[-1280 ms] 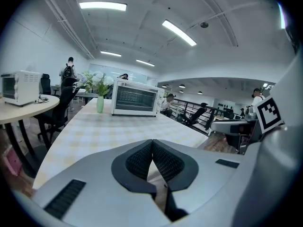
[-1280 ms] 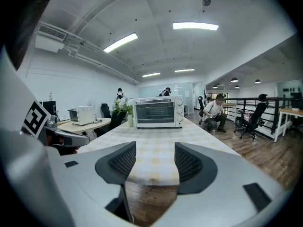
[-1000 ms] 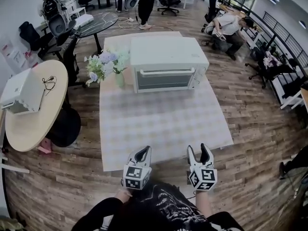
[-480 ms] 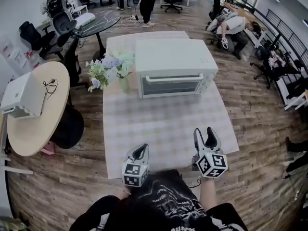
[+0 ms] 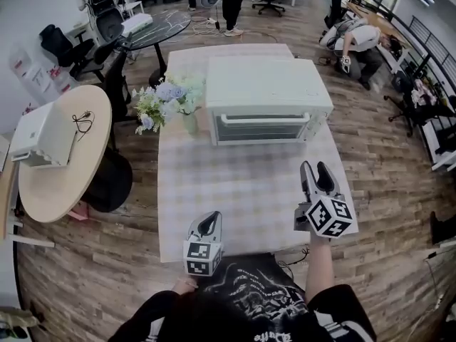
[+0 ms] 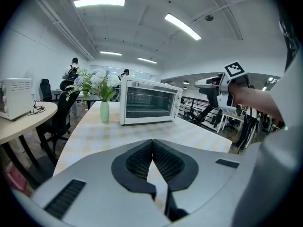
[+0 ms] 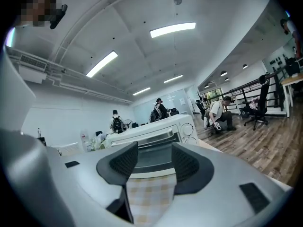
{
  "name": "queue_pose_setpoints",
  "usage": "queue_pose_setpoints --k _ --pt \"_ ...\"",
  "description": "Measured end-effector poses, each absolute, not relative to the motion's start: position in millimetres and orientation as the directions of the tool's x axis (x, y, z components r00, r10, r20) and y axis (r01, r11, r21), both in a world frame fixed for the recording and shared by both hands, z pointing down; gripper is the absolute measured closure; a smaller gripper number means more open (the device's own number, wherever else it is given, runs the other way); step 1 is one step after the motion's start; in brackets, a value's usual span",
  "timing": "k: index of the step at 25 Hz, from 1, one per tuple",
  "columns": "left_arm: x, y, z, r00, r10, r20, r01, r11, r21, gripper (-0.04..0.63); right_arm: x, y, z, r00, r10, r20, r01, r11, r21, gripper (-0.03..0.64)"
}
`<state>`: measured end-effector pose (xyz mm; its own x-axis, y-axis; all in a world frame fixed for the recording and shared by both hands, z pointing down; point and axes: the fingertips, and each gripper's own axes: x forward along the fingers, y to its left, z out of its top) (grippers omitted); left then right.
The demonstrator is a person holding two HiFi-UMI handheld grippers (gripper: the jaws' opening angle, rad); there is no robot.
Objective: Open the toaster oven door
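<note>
A white toaster oven [image 5: 267,91] stands at the far end of the checked tablecloth [image 5: 235,198], its glass door [image 5: 265,130] closed under a bar handle [image 5: 265,119]. My right gripper [image 5: 318,168] hovers over the cloth's right side, well short of the oven. Its jaws are apart and closing with nothing between them, and in the right gripper view the gripper [image 7: 151,161] frames the oven [image 7: 158,132] ahead. My left gripper [image 5: 209,221] stays at the table's near edge with its pads pressed together [image 6: 152,148] on nothing. The left gripper view shows the oven [image 6: 149,102] far off.
A vase of flowers [image 5: 169,100] stands just left of the oven. A round wooden table [image 5: 57,184] at the left carries a white appliance [image 5: 43,135]. Office chairs and standing people fill the back, and a person crouches at the far right [image 5: 360,38].
My right gripper has moved forward and to the right over the tablecloth, toward the oven. The left gripper has stayed at the near edge.
</note>
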<state>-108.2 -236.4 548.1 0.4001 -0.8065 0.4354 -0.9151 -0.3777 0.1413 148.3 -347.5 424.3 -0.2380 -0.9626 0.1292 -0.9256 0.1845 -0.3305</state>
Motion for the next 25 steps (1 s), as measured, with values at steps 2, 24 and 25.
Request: queue_pose_setpoints --k 2,24,25 --pt "-108.8 -237.8 549.2 0.377 -0.814 0.442 -0.925 -0.352 0.142 0.577 152.2 -366.5 416.9 -0.26 -0.958 0.122 -0.919 0.206 -0.337 0.399" --pt "-121.9 -246.6 551.1 0.177 -0.876 0.449 -0.984 -0.152 0.091 0.577 186.6 -522.0 424.6 -0.218 -0.921 0.323 -0.947 0.12 -0.298 0.397" --pt "-122.3 -247.1 552.4 0.173 -0.876 0.451 -0.985 -0.148 0.091 0.577 186.8 -525.2 428.0 -0.22 -0.917 0.333 -0.945 0.117 -0.304 0.397"
